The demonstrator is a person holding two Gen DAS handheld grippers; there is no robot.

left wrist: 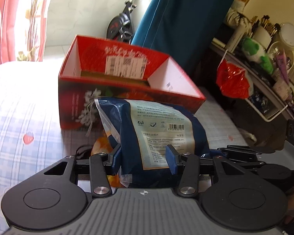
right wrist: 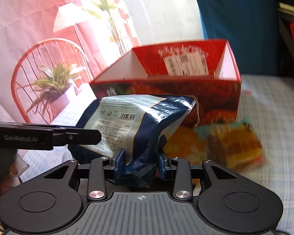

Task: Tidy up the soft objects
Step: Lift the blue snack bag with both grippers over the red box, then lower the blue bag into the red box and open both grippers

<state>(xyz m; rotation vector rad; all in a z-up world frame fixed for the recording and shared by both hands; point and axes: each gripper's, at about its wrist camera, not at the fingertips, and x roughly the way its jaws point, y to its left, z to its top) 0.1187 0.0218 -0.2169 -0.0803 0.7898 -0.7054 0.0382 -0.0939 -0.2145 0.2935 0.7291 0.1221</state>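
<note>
A soft dark-blue pack [left wrist: 158,129] with a pale printed label is held up off the checked bedsheet [left wrist: 29,117], just in front of an open red cardboard box [left wrist: 115,64]. My left gripper [left wrist: 144,158] is shut on the pack's near end, its blue pads pressing both sides. My right gripper [right wrist: 140,161] is shut on the same blue pack [right wrist: 139,121], pinching its crumpled lower end. The left gripper's finger [right wrist: 76,135] reaches in from the left in the right wrist view. The red box [right wrist: 166,82] looks empty inside.
An orange and yellow packet [right wrist: 235,145] lies blurred on the bedsheet [right wrist: 274,107] beneath the pack. A red plastic bag [left wrist: 233,80] hangs from a cluttered shelf with a green plush toy [left wrist: 254,52] at right. A teal curtain [left wrist: 182,19] and a scooter [left wrist: 121,25] stand behind the box.
</note>
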